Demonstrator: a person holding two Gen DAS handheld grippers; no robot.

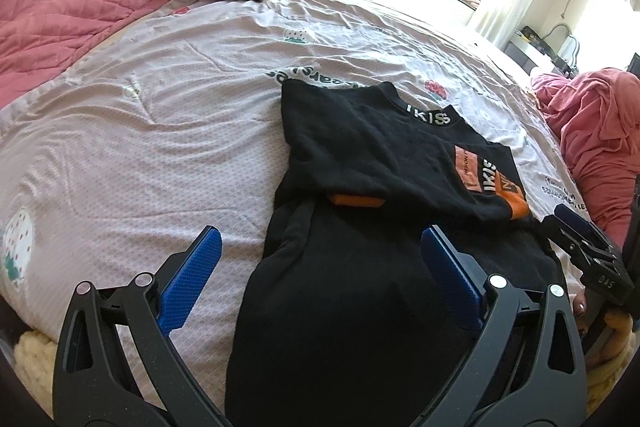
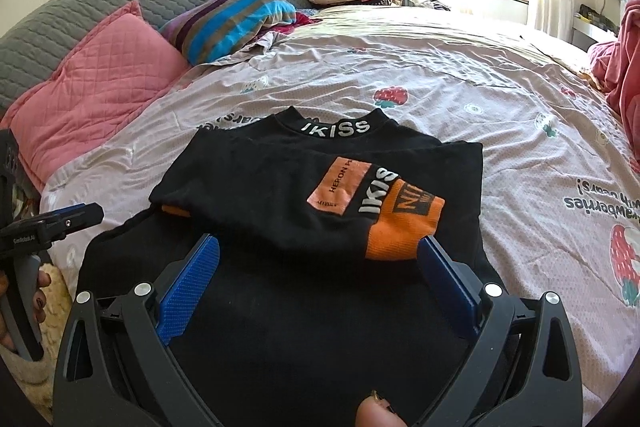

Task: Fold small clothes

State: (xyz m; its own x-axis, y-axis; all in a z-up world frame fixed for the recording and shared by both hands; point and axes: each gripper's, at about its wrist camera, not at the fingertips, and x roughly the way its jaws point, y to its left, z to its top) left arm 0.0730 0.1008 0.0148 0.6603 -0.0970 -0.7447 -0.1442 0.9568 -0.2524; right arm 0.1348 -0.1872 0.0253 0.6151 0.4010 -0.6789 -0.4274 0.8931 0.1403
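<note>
Here the near hem of the black shirt point(image 2: 280, 327) runs out of sight under both tools, and its orange patch lettering is cut short by a fold. The shirt lies on the bed point(image 2: 460, 99), sleeves folded across the chest, collar away. Left tongs point(image 1: 320, 259) and right tongs point(image 2: 320, 267) hang spread, gripping nothing.
</note>
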